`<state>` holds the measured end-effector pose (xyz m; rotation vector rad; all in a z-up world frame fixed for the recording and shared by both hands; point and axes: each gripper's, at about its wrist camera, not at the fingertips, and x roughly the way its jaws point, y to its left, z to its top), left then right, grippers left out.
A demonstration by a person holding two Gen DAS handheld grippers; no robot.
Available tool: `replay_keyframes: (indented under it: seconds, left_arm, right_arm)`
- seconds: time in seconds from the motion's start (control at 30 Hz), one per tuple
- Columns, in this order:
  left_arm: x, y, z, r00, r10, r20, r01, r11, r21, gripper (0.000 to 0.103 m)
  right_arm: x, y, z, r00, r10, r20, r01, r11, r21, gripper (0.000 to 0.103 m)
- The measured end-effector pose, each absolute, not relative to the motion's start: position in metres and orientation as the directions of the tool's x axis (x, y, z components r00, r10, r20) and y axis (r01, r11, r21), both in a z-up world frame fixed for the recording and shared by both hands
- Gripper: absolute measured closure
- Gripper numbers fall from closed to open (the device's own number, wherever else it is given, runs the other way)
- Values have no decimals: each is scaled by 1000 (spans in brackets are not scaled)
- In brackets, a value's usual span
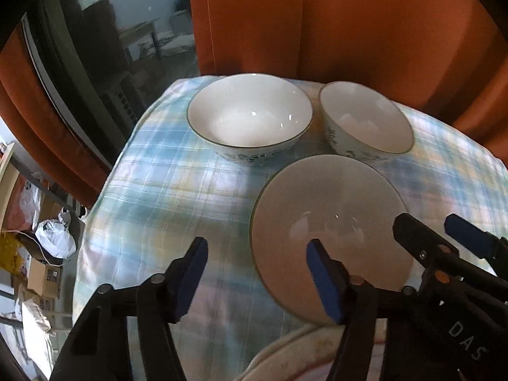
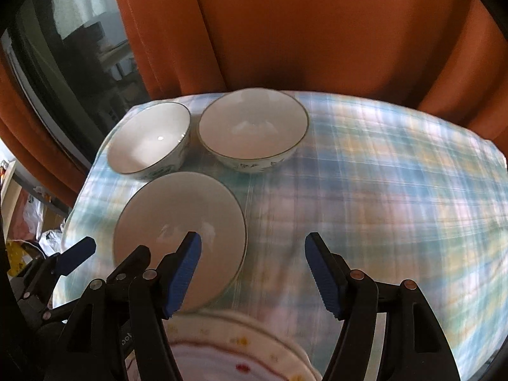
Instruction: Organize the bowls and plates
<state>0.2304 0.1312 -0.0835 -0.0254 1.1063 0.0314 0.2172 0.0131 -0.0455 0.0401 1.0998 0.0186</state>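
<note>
Left wrist view: the left gripper (image 1: 257, 276) hangs above the surface (image 1: 165, 197), which is covered in a blue plaid cloth, and its blue-padded fingers (image 1: 324, 281) are spread wide with nothing between them. The white plate (image 1: 330, 222) lies just ahead of the right finger, which overlaps the plate's near edge in the picture; whether it touches cannot be told. Beyond the fingertips stand the large bowl (image 1: 250, 116), straight ahead, and the small bowl (image 1: 365, 122) to its right, close together, the small one tilted toward the camera. The right gripper (image 1: 435, 233) reaches in from the right over the plate's edge. A flowered plate (image 1: 304, 343) shows faintly between the finger bases at the bottom. Orange curtains (image 1: 349, 25) hang behind the surface. Right wrist view: the right gripper (image 2: 254, 273) also has its fingers (image 2: 185, 273) spread apart and holding nothing. The white plate (image 2: 177, 209) sits ahead of and under the left finger, the two bowls (image 2: 254, 127) further beyond it and to the left. The left gripper (image 2: 104, 254) enters at the left beside the plate. The flowered plate (image 2: 241, 349) lies right under the finger bases, and bare plaid cloth stretches ahead of the right finger.
</note>
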Motion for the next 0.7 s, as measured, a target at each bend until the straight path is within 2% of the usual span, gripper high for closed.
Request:
replay_keyframes:
  seconds: [0.1, 0.17, 0.3, 0.33, 0.4, 0.47, 0.7]
  left_arm:
    - [241, 130, -94, 424, 5, -906, -41, 999, -14, 59]
    - [246, 129, -99, 413, 11, -911, -46, 999, -9, 61]
    - [252, 130, -102, 409, 19, -912, -68, 998, -9, 73]
    - [253, 130, -103, 409, 26, -912, -70, 998, -3, 76]
    - [255, 131, -104, 407, 14, -913, -63, 998, -13, 84]
    - [256, 131, -104, 401, 2, -916, -54, 998, -21, 86]
    - [247, 127, -95, 415, -15, -910, -38, 999, -34, 86]
  right_arm:
    - [231, 12, -56, 433, 55, -900, 5, 998, 63, 40]
    - [237, 12, -65, 419, 64, -906, 9, 997, 75, 46]
    - [247, 14, -78, 386, 89, -918, 4, 995, 98, 66]
    - [249, 15, -80, 378, 89, -922, -1, 995, 96, 76]
    - [252, 15, -85, 357, 127, -925, -1, 991, 135, 84]
    - [252, 15, -86, 351, 142, -926, -3, 989, 150, 88]
    - [244, 16, -77, 354, 127, -927, -4, 991, 134, 89]
